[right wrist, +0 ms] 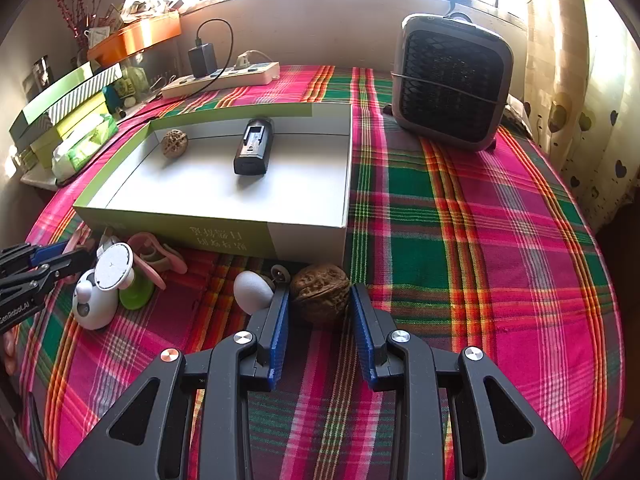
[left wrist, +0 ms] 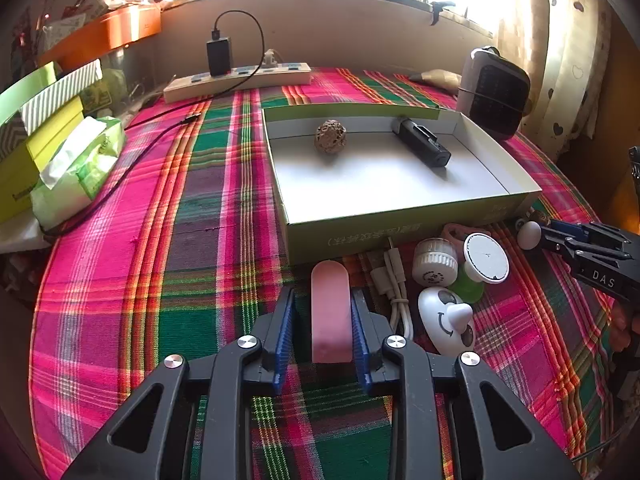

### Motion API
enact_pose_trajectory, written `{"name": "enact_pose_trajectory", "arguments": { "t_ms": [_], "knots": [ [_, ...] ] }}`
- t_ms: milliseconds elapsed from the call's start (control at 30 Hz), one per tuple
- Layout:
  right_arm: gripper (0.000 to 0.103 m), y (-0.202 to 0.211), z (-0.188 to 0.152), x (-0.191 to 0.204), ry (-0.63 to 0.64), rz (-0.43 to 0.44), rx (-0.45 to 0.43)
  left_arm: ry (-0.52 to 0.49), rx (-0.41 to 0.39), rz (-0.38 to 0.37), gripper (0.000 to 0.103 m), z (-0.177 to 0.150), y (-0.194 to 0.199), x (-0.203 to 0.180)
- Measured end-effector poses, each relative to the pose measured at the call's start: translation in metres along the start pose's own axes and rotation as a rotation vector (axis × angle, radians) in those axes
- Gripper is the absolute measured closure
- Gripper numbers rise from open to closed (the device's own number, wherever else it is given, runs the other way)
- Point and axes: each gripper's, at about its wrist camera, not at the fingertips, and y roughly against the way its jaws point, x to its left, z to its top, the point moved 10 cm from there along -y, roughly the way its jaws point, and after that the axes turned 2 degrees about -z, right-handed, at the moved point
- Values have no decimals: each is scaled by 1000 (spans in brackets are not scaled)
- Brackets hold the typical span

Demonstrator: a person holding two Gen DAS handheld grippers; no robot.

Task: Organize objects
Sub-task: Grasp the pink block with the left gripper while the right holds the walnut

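A pink bar point(left wrist: 331, 312) lies on the plaid cloth between the fingers of my left gripper point(left wrist: 323, 291). The right pad touches it, and a narrow dark gap shows at the left pad. My right gripper point(right wrist: 320, 290) is shut on a brown walnut point(right wrist: 318, 280) that rests on the cloth. Beyond both stands a shallow green box point(left wrist: 400, 220) holding another walnut point(left wrist: 330, 136) and a black device point(left wrist: 424, 142). In front of the box lie a white egg point(right wrist: 252, 290), a white smiley toy point(left wrist: 444, 320), a white cable point(left wrist: 394, 280) and a white-capped green piece point(left wrist: 486, 258).
A grey heater point(right wrist: 452, 80) stands at the back right. A power strip point(left wrist: 240, 80) with a black charger lies by the wall. A tissue pack point(left wrist: 76, 168) and stacked boxes point(left wrist: 40, 112) crowd the left edge. A pink clip point(right wrist: 156, 252) lies against the box front.
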Motion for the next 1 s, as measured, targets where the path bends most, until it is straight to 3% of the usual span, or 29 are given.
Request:
{"name": "enact_pose_trajectory", "arguments": {
  "t_ms": [133,1000],
  "knots": [
    [72,0,0,0,0,0,0,4,-1,5,87,0,0,1],
    [72,0,0,0,0,0,0,7,-4,3,87,-1,0,1]
  ]
}}
